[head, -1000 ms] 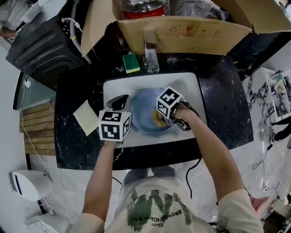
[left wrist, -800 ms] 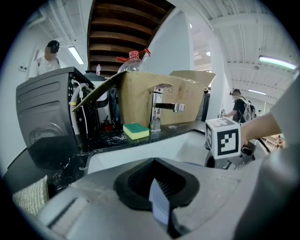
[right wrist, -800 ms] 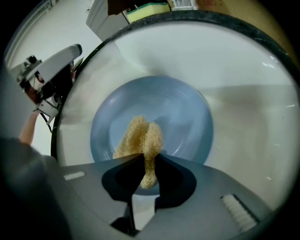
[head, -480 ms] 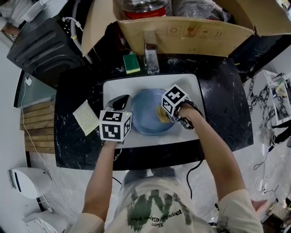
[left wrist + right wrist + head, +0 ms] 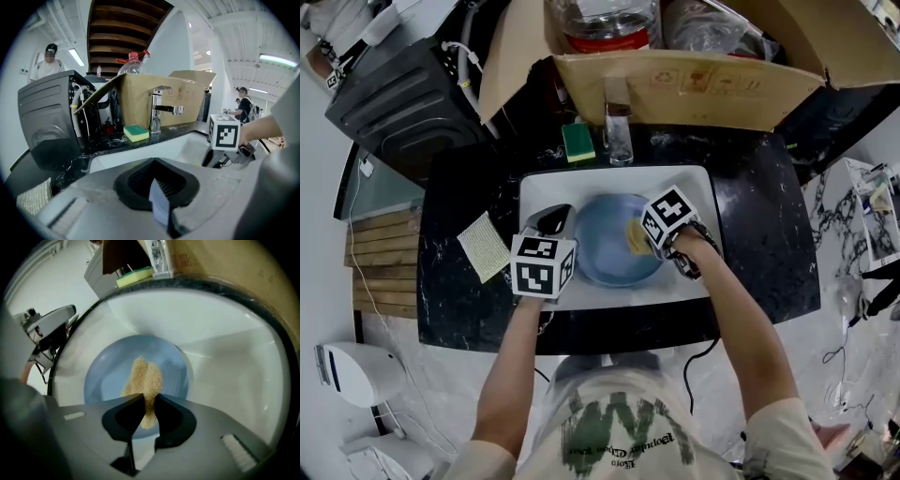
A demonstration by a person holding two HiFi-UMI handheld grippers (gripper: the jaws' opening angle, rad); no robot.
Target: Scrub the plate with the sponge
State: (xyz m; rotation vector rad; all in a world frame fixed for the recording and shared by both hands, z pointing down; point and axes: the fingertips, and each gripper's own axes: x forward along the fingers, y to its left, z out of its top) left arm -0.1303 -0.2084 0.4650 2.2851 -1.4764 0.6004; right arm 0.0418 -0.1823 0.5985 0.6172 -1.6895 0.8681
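Note:
A blue plate (image 5: 605, 246) lies in the white sink (image 5: 694, 187). My left gripper (image 5: 563, 228) is at the plate's left rim, shut on the thin blue edge (image 5: 158, 206). My right gripper (image 5: 641, 238) reaches in from the right, shut on a tan sponge (image 5: 634, 235). In the right gripper view the sponge (image 5: 143, 380) sticks out from between the jaws of my right gripper (image 5: 146, 405) and rests on the plate (image 5: 108, 378). The right gripper's marker cube (image 5: 223, 131) shows in the left gripper view.
A faucet (image 5: 619, 117) and a green-and-yellow sponge (image 5: 577, 141) stand on the black counter behind the sink. An open cardboard box (image 5: 684, 75) looms behind them. A woven cloth (image 5: 485, 247) lies left of the sink, and a dark appliance (image 5: 394, 98) sits at the far left.
My right gripper has slid the sponge a little across the plate, toward its right and far side. My left gripper has kept its hold on the rim.

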